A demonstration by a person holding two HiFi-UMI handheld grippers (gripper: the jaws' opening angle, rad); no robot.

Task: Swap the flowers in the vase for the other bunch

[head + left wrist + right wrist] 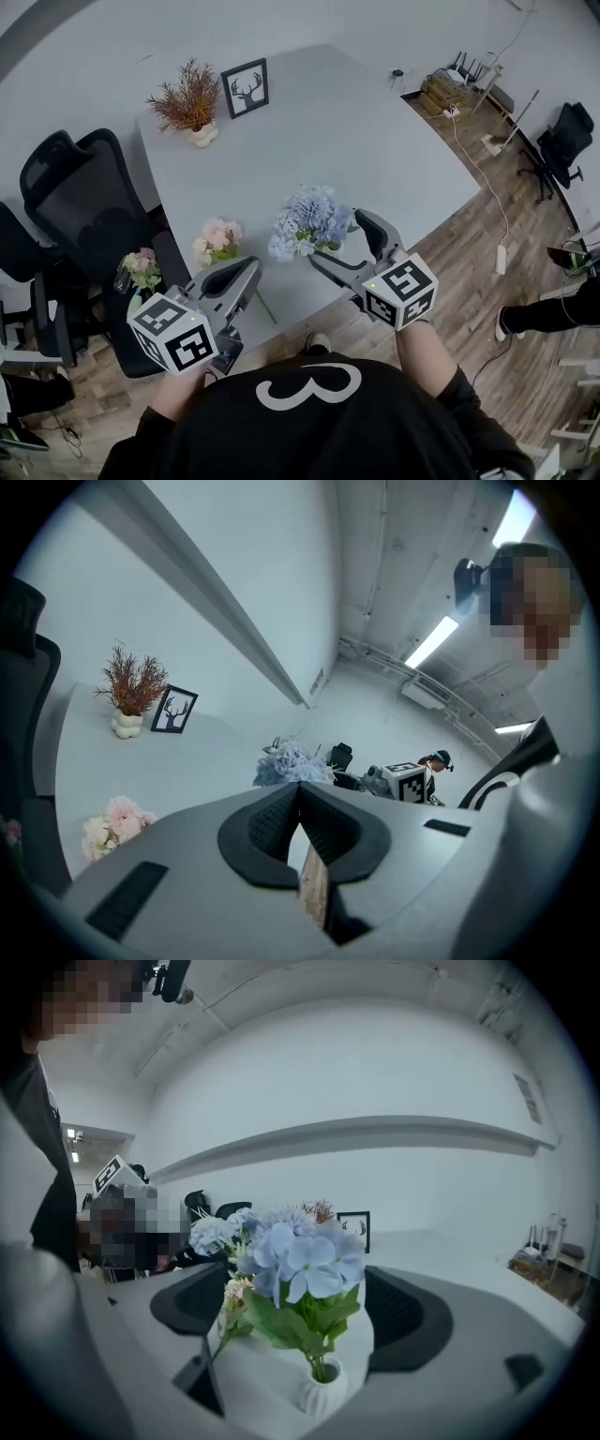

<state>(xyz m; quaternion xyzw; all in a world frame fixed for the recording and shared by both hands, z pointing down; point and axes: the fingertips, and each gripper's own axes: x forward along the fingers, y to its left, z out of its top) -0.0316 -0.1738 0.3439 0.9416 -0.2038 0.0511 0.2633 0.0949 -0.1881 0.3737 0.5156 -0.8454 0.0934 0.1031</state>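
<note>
Right gripper [342, 242] is hovering with jaws wide apart, probably lining up to pull the blue flowers [309, 220]; they are standing in the white vase [323, 1393] between the jaws, untouched; left gripper [246, 274] is idling, jaws closed and empty; pink bunch [217, 239] is lying on the surface [309, 131] just beyond it, likely the replacement.

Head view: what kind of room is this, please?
Probably an office or meeting room: a large grey table, black office chairs beside it, and a power strip with cables on the wooden floor.
</note>
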